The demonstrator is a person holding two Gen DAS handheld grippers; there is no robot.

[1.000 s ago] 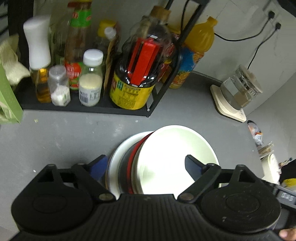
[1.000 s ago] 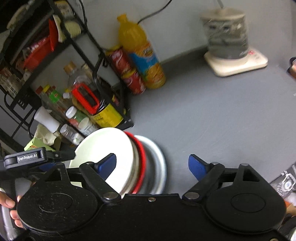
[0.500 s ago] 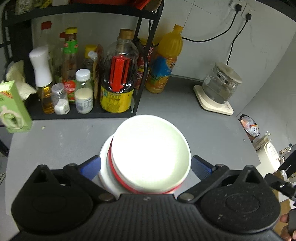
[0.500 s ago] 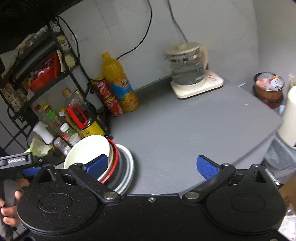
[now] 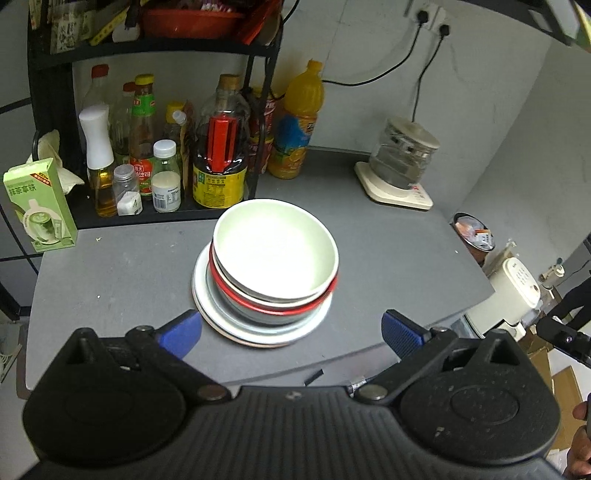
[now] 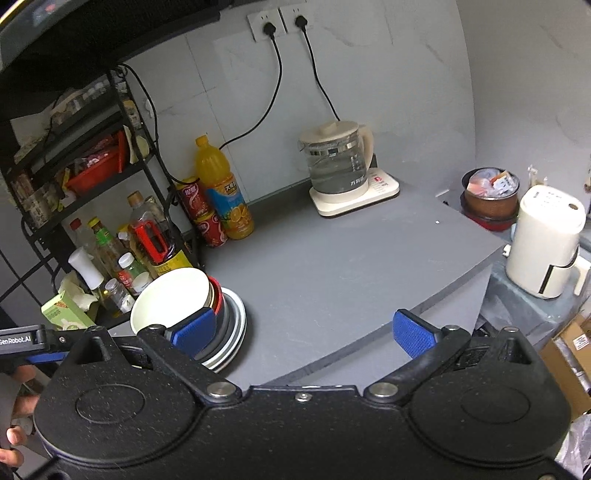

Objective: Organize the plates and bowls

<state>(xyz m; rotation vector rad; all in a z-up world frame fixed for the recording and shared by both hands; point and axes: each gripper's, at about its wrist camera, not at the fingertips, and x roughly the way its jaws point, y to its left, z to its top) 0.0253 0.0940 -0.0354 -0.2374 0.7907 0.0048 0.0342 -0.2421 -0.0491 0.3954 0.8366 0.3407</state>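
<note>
Both claws stand spread wide with nothing between the blue pads. The left gripper is apart from the stack, which lies just beyond its tips; the right gripper faces bare counter, the stack behind its left pad.

The stack sits on the grey counter just in front of the rack: a white bowl nested in a red-rimmed bowl, on white plates.

The left wrist view alone shows the green carton face-on, printed with Chinese characters and a cup picture, and the black rack of condiment bottles close up. The right wrist view alone shows the two wall sockets with plugs, the glass kettle side-on, a white appliance off the counter's edge and cardboard boxes below. There, "GenRobot.AI" reads on the other tool, held by a hand.

An orange drink bottle stands beside red cans; their labels appear Chinese but are too small to read. Walls are grey.
</note>
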